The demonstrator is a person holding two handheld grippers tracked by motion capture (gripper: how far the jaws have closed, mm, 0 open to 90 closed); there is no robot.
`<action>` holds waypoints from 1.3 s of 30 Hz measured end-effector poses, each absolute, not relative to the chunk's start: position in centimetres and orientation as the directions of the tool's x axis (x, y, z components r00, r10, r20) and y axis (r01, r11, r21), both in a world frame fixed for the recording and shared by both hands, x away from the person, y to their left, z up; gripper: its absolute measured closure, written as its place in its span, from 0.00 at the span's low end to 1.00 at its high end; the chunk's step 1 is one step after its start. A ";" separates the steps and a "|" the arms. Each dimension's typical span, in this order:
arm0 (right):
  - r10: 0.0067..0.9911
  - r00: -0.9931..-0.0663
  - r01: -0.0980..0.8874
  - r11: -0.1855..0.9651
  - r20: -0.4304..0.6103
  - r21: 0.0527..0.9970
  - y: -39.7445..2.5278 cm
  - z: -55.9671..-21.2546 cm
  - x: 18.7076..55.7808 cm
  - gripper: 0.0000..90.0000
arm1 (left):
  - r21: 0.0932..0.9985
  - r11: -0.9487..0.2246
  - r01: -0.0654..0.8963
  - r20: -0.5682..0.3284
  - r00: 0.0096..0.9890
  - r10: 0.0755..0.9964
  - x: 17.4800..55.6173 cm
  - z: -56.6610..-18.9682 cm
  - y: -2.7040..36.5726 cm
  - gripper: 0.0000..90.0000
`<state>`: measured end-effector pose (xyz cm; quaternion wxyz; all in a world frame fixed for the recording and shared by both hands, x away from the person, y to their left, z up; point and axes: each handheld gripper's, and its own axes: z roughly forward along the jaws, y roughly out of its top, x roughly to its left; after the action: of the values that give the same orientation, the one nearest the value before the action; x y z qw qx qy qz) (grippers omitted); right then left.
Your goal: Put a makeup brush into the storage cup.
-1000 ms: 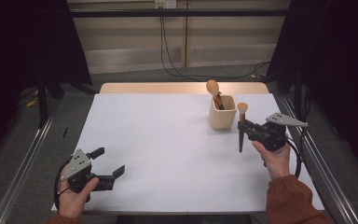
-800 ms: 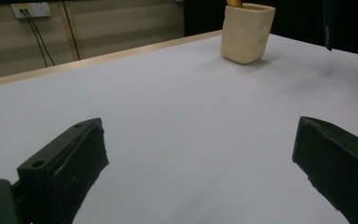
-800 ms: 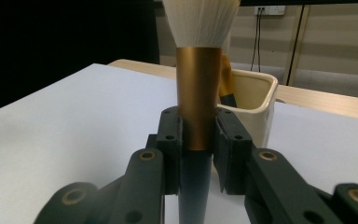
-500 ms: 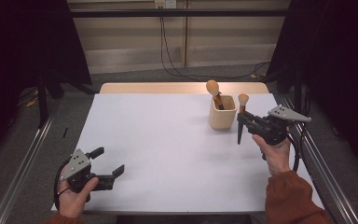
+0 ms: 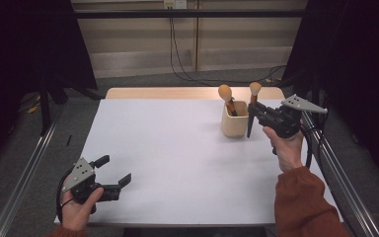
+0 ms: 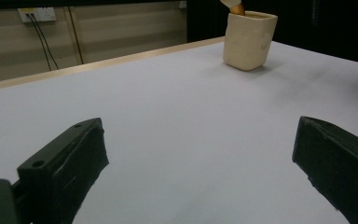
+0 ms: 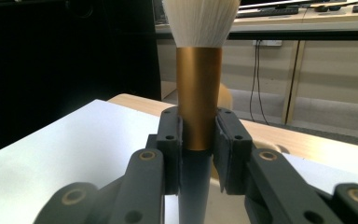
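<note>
Near far-right edge: right tool [image 5: 255,112] clamps brush [image 5: 252,106] beside cup [image 5: 235,126] | left tool [image 5: 112,173] released, open tabletop [image 5: 177,148]

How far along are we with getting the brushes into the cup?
Done: one brush stands in the cream cup, head up. In hand: the right gripper is clamped on the second brush, upright, bristles up, beside the cup with its tip above the table. Left: carry it over the rim and release. The left gripper sits open near the front edge, holding nothing.
</note>
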<state>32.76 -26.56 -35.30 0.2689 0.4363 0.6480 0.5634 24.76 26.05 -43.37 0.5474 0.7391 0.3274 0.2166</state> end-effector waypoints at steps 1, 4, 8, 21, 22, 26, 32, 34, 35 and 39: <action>0.870 -0.474 0.260 -0.010 0.136 0.966 -26.6 -35.1 32.9 0.82 | 0.951 -0.186 0.248 -0.039 0.692 0.720 24.8 -43.4 26.0 0.03; 0.876 -0.466 0.250 -0.006 0.126 0.968 -26.7 -34.6 33.3 0.82 | 0.951 -0.184 0.249 -0.041 0.692 0.721 24.8 -43.4 26.0 0.03; 0.880 -0.462 0.238 0.000 0.114 0.971 -26.7 -33.9 33.9 0.82 | 0.950 -0.187 0.249 -0.039 0.693 0.720 24.8 -43.4 26.0 0.03; 0.891 -0.445 0.206 0.008 0.087 0.978 -26.0 -32.1 36.0 0.82 | 0.949 -0.193 0.249 -0.037 0.696 0.717 24.8 -43.3 26.1 0.03; 0.892 -0.444 0.206 0.008 0.086 0.978 -26.0 -32.1 36.2 0.82 | 0.949 -0.193 0.249 -0.036 0.696 0.717 24.8 -43.4 26.1 0.03; 0.901 -0.425 0.211 0.008 0.085 0.977 -26.2 -32.3 37.2 0.82 | 0.948 -0.199 0.247 -0.032 0.699 0.715 24.8 -43.3 26.1 0.03; 0.917 -0.392 0.218 0.017 0.072 0.976 -26.2 -32.6 38.7 0.82 | 0.948 -0.198 0.248 -0.034 0.700 0.713 24.8 -43.4 26.0 0.03; 0.918 -0.392 0.218 0.028 0.061 0.976 -26.0 -32.5 39.1 0.82 | 0.948 -0.196 0.249 -0.036 0.700 0.714 24.8 -43.4 26.0 0.03; 0.916 -0.396 0.218 0.025 0.065 0.976 -26.0 -32.5 39.2 0.82 | 0.948 -0.200 0.246 -0.031 0.700 0.713 24.8 -43.4 26.1 0.03; 0.920 -0.389 0.222 0.035 0.056 0.974 -25.8 -33.0 39.5 0.82 | 0.949 -0.199 0.246 -0.031 0.699 0.714 24.8 -43.4 26.1 0.03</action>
<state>39.48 -25.78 -33.04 0.3271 0.4456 0.6406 0.5330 24.77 26.14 -43.38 0.5443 0.7438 0.3227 0.2154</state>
